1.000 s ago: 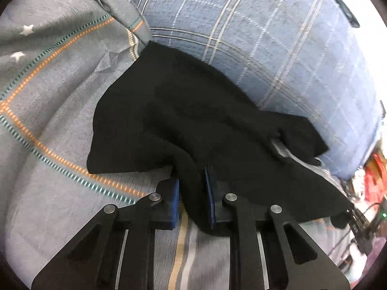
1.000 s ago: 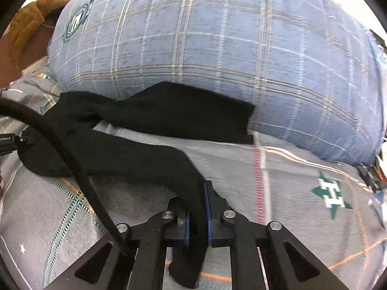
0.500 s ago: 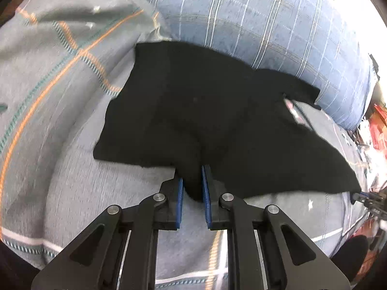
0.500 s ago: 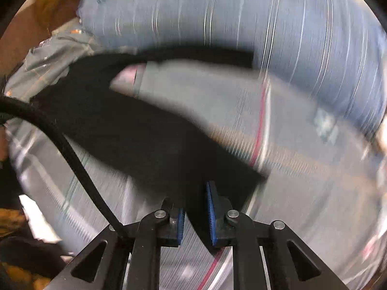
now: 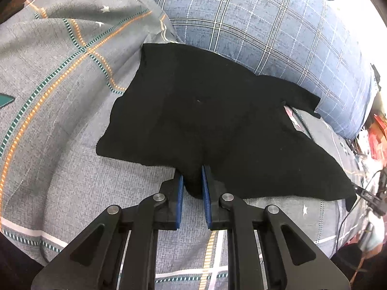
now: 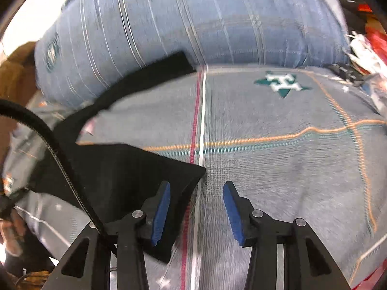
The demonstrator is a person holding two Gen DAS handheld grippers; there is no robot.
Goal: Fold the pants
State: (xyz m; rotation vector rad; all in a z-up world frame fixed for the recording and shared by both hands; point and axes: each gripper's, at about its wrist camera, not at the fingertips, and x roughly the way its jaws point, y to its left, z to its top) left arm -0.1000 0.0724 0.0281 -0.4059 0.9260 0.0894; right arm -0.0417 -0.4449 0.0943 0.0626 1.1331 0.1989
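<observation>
Black pants [image 5: 200,120] lie spread on the bed's grey patterned bedspread [image 5: 60,111], filling the centre of the left wrist view. Fabric is plain black, matte, mostly flat w/ soft ridges. One corner reaches up to centre top, where it meets the blue plaid pillow [image 5: 278,29]; another part runs out to a point at lower right. A small pinkish tag [image 5: 291,117] shows at a slit near the right side.

Left hand-held gripper [image 5: 192,186], bottom centre: blue pads close together, clamped on a bunched fold at the near edge of the pants. Cloth puckers up between the pads.

Right wrist view is motion-blurred. The pants [image 6: 116,176] sit in the lower left of the frame, one pointed corner ending near the red and white stripe of the bedspread [image 6: 278,159]. A narrow black strip runs up toward the pillow [image 6: 193,24] at top centre. A black cable [image 6: 36,130] crosses the left side.

Right hand-held gripper [image 6: 196,207], bottom centre: pads spread wide, gripping nothing. Its left pad sits over the pants' edge; contact can't be told. The right pad is over bare bedspread. A green star logo [image 6: 281,84] shows upper right.
</observation>
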